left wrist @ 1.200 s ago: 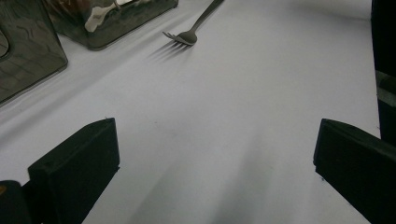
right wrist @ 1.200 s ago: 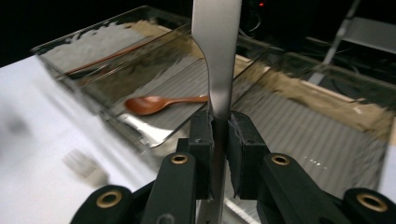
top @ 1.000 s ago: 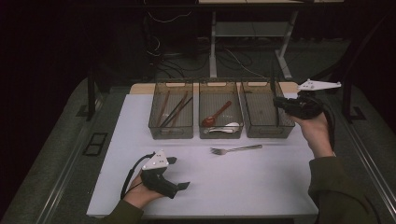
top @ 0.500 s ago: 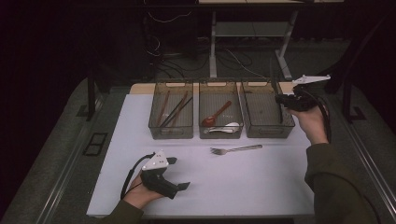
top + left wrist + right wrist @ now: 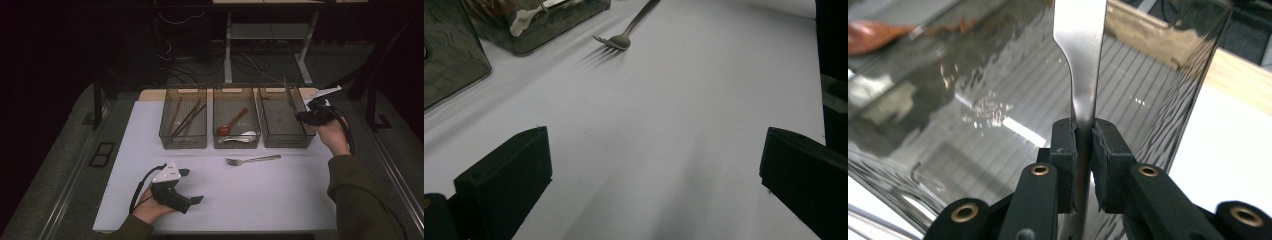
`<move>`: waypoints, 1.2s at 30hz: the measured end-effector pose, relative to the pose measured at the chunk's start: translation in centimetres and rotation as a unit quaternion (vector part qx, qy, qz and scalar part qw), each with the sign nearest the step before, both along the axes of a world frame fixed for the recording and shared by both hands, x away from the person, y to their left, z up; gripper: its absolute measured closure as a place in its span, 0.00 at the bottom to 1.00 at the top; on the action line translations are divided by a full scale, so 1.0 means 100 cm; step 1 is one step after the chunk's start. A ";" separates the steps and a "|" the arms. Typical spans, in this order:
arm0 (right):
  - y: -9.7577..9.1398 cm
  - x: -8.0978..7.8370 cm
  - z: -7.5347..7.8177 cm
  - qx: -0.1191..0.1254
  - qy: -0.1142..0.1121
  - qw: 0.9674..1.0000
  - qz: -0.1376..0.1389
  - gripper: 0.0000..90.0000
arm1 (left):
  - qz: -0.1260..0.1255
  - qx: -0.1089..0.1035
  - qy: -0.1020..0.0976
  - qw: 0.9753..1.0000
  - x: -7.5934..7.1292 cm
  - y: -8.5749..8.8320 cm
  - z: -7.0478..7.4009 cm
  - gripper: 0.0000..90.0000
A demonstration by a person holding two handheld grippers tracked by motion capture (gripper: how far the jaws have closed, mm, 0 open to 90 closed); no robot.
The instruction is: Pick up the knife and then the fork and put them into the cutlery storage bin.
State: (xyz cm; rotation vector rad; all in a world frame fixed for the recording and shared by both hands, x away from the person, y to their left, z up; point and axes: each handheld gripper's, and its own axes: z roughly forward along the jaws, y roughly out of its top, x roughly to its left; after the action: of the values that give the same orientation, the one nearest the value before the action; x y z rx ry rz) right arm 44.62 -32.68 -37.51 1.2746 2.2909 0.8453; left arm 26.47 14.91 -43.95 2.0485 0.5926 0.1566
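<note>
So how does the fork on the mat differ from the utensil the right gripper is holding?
The fork lies flat and untouched on the white mat; the knife-like utensil is clamped between the right gripper's jaws, pointing up over the right-hand bin. The fork's tines show; the held piece looks flat and plain. Both are silver metal.

The left gripper (image 5: 192,186) lies low on the table's (image 5: 280,200) near edge, gripped from behind by the left hand (image 5: 150,207), its jaws spread wide with nothing between them. Across the table, at its far right corner, the right hand (image 5: 334,137) holds the right gripper (image 5: 299,116) raised, forearm reaching up from the near edge, jaws pinched tight on a thin metal blade (image 5: 1080,60) that stands upright.
</note>
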 end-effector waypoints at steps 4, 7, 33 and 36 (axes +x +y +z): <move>0.002 0.003 -0.006 -0.015 0.016 1.000 0.005 0.89 | -0.002 0.001 0.000 1.000 0.000 -0.001 0.000 0.00; 0.002 0.004 -0.009 -0.017 0.026 0.999 0.009 0.89 | -0.003 0.001 0.001 1.000 0.000 -0.001 -0.001 0.00; -0.001 -0.010 0.008 0.063 0.002 0.998 0.004 0.61 | -0.003 0.001 0.003 1.000 -0.001 -0.002 -0.001 0.00; 0.001 -0.022 0.015 0.088 -0.012 0.996 0.014 0.63 | -0.003 0.001 0.004 1.000 -0.001 -0.002 -0.001 0.00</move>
State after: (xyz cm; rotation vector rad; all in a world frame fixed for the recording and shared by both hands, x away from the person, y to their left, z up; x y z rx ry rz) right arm 42.45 -32.62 -36.05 1.3000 2.2622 1.0882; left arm 26.38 14.71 -44.05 2.0535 0.5914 0.1467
